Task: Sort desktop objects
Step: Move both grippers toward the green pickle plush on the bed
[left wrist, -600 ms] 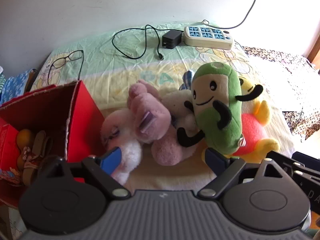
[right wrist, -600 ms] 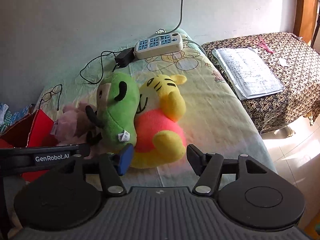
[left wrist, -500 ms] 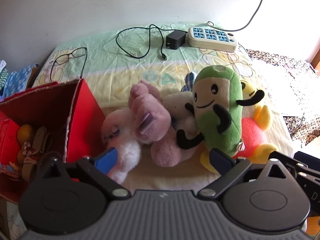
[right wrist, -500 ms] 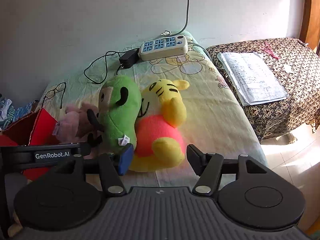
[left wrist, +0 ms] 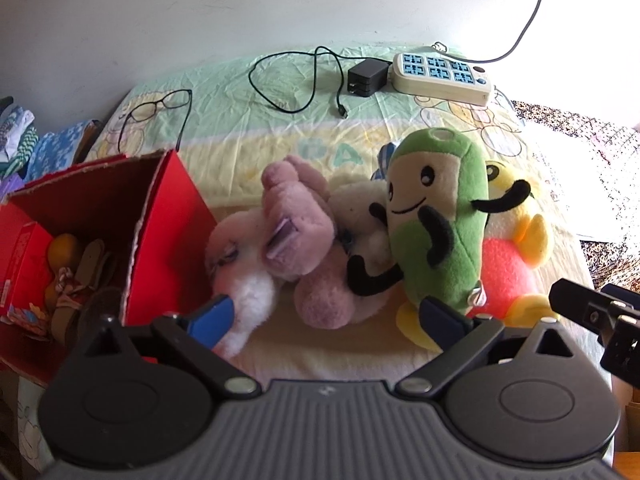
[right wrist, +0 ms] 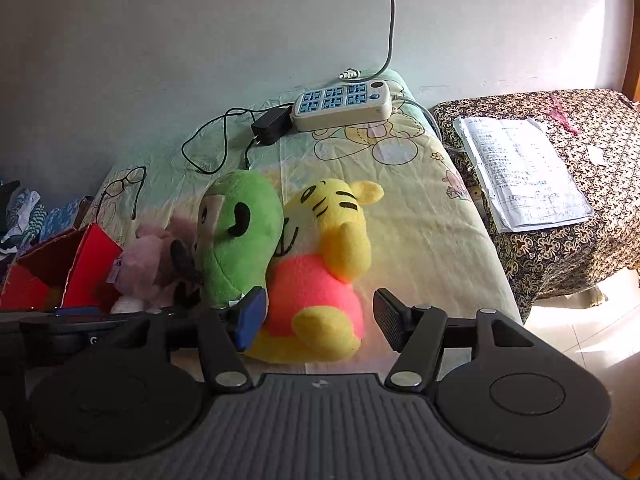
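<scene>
A pile of plush toys lies on the pastel sheet: a pink one (left wrist: 296, 240), a white one (left wrist: 356, 208) behind it, a green one (left wrist: 436, 216) propped upright, and a yellow tiger with a pink belly (left wrist: 516, 240). My left gripper (left wrist: 326, 312) hovers open just in front of the pink plush, nothing between its fingers. An open red box (left wrist: 160, 220) stands at the left with toys inside. In the right wrist view, my right gripper (right wrist: 319, 316) is open around the tiger's (right wrist: 324, 248) lower body, pads apart from it. The green plush (right wrist: 240, 236) leans on the tiger.
A power strip (left wrist: 440, 72), a black charger (left wrist: 368, 78) with its cable and a pair of glasses (left wrist: 156, 106) lie at the back of the sheet. Papers (right wrist: 520, 172) rest on a patterned cloth to the right. Folded fabrics (left wrist: 24, 144) sit at far left.
In the right wrist view the scene has slid slightly down and right. The left gripper's fingers stand a little wider. The toys have not moved.
</scene>
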Action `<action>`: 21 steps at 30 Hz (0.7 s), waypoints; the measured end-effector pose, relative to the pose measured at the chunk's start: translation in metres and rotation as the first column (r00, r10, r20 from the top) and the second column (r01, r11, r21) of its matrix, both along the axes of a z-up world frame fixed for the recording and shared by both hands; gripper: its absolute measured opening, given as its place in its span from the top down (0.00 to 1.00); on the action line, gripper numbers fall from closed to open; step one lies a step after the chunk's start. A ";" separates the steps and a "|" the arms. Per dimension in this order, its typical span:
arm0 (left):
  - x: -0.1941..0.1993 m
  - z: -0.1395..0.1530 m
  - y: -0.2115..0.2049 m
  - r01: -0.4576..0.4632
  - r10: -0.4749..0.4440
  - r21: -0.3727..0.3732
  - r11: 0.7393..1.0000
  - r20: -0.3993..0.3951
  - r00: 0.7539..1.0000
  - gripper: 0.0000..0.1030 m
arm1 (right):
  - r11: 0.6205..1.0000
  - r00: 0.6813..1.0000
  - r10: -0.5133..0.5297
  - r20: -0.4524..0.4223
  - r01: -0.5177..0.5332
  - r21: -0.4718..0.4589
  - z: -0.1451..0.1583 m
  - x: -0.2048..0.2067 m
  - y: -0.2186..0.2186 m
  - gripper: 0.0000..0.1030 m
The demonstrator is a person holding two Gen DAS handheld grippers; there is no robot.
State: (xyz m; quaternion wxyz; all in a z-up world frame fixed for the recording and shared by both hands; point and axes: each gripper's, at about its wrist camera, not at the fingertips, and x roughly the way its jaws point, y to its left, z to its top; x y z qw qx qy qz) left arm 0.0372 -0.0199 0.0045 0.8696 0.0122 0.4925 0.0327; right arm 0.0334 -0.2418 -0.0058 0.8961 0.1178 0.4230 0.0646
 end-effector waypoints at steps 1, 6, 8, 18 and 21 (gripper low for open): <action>0.000 0.001 -0.001 -0.004 0.004 0.002 1.000 0.000 1.000 0.03 | 1.000 1.000 0.003 0.008 -0.003 -0.005 0.001 0.001 0.000 0.39; 0.000 0.001 -0.003 -0.024 0.025 0.012 1.000 -0.012 1.000 0.04 | 1.000 1.000 0.011 0.014 -0.010 -0.006 0.002 0.004 -0.002 0.39; -0.001 -0.001 -0.003 -0.033 0.033 0.017 0.999 -0.018 0.999 0.06 | 1.000 1.000 0.011 0.009 -0.011 -0.002 0.000 0.004 -0.003 0.39; 0.001 -0.004 -0.004 0.003 0.000 0.049 0.999 -0.051 0.999 0.10 | 0.998 1.000 -0.021 -0.019 0.022 0.051 -0.006 0.010 -0.004 0.39; 0.004 0.000 -0.004 0.031 -0.030 0.020 0.999 -0.041 0.999 0.11 | 0.999 1.000 0.004 0.001 -0.004 0.052 -0.001 0.010 -0.002 0.39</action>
